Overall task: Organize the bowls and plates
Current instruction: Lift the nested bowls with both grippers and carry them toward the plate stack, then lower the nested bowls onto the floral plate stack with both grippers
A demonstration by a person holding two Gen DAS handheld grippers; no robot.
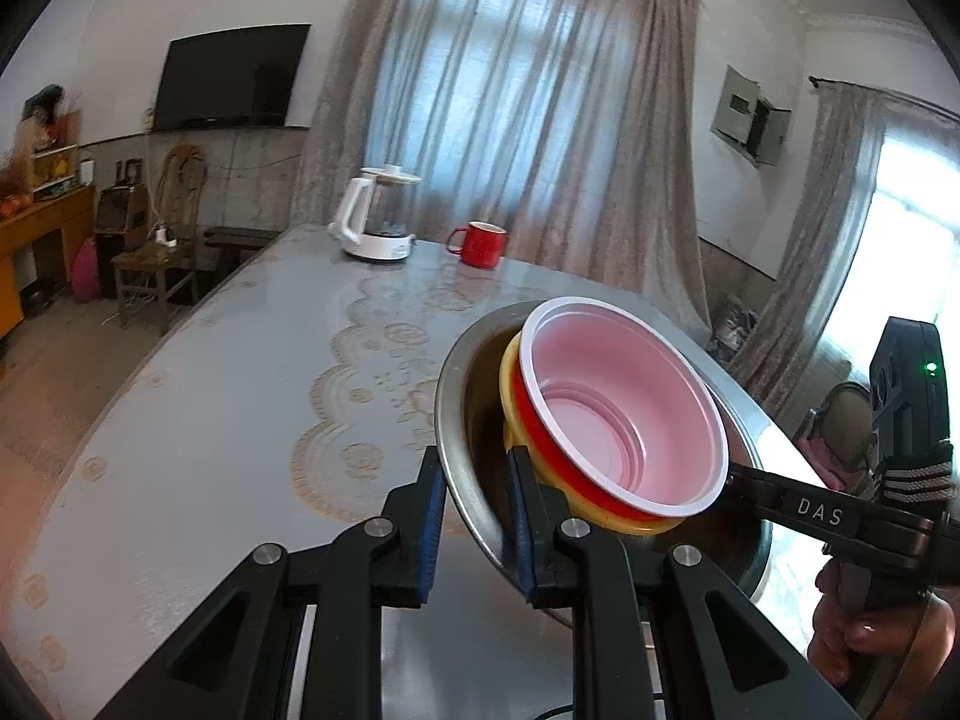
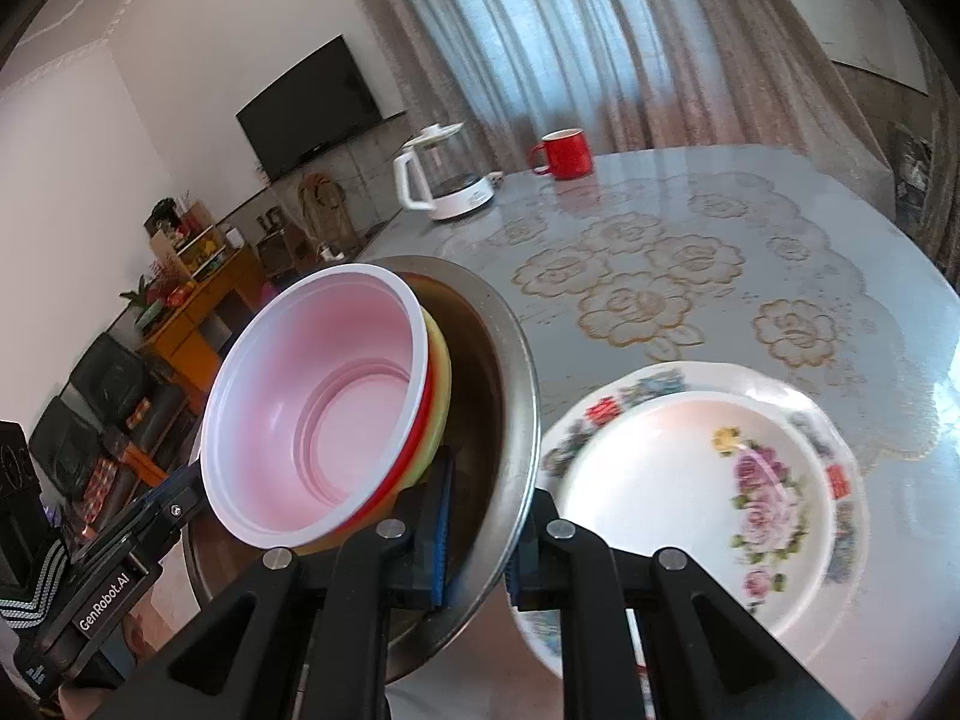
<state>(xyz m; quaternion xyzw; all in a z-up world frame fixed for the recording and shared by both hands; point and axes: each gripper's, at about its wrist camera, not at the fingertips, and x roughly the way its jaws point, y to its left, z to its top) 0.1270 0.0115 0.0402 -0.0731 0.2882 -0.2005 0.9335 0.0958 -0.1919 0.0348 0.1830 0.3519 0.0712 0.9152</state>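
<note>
A steel bowl (image 1: pixel 462 372) (image 2: pixel 507 372) holds a yellow bowl (image 1: pixel 509 378) (image 2: pixel 443 360). Nested in that is a red bowl with a white inside (image 1: pixel 618 408) (image 2: pixel 324 396). My left gripper (image 1: pixel 477 480) is shut on the steel bowl's left rim, one finger inside and one outside. My right gripper (image 2: pixel 486 516) is shut on the opposite rim. Each gripper shows in the other's view: right gripper (image 1: pixel 741 474), left gripper (image 2: pixel 180 495). The stack hangs tilted between them above the table. A floral plate (image 2: pixel 690 498) lies on the table just right of the stack.
A white kettle (image 1: pixel 378 222) (image 2: pixel 444 180) and a red mug (image 1: pixel 480 243) (image 2: pixel 564 153) stand at the table's far side. The table (image 1: pixel 240 390) (image 2: pixel 780 252) has a grey cloth with lace flowers. A wooden chair (image 1: pixel 156 264) stands beyond its left edge.
</note>
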